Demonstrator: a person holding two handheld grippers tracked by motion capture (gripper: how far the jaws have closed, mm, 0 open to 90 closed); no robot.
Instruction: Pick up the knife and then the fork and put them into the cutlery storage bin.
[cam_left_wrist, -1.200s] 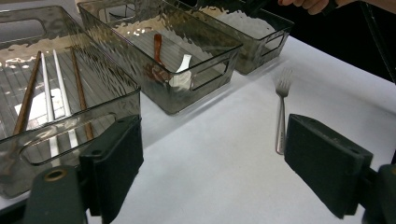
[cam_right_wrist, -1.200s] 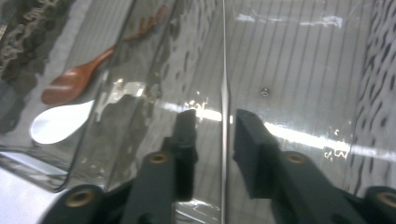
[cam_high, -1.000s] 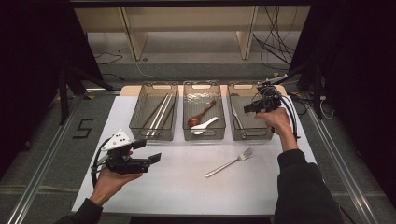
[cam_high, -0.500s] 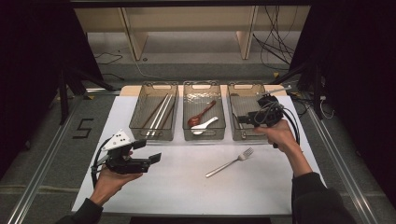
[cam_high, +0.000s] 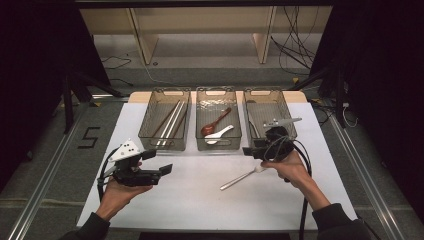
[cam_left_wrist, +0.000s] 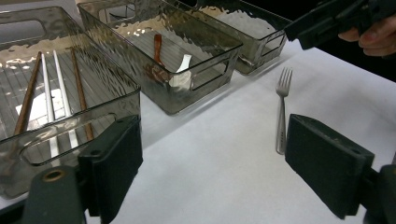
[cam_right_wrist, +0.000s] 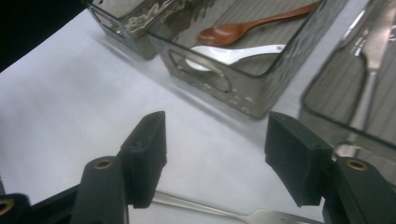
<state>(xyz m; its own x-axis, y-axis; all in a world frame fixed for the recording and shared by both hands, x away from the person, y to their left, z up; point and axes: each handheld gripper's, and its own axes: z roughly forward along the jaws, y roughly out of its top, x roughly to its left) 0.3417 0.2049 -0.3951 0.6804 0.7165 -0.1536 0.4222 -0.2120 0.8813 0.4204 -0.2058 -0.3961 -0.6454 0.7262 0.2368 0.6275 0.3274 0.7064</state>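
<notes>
A metal fork (cam_high: 242, 177) lies on the white mat, tines toward the right; it also shows as the fork (cam_left_wrist: 281, 112) and the fork (cam_right_wrist: 201, 208). My right gripper (cam_high: 250, 151) hovers just above the fork's tine end, in front of the right bin. Its jaws stand open with nothing between them, the right gripper (cam_right_wrist: 219, 149) looking down over the fork handle. My left gripper (cam_high: 157, 161) is held open and empty at the near left of the mat, pointing right; the left gripper (cam_left_wrist: 219, 163) faces the fork from a distance.
Three clear bins stand in a row at the far side. The left bin (cam_high: 164, 145) holds chopsticks (cam_high: 169, 120). The middle bin (cam_high: 218, 146) holds a wooden spoon (cam_high: 215, 122) and a white spoon (cam_high: 218, 134). The right bin (cam_high: 270, 92) holds metal cutlery (cam_high: 282, 121).
My right gripper has come down and toward me from over the right bin to just above the fork. The left gripper has not moved.
</notes>
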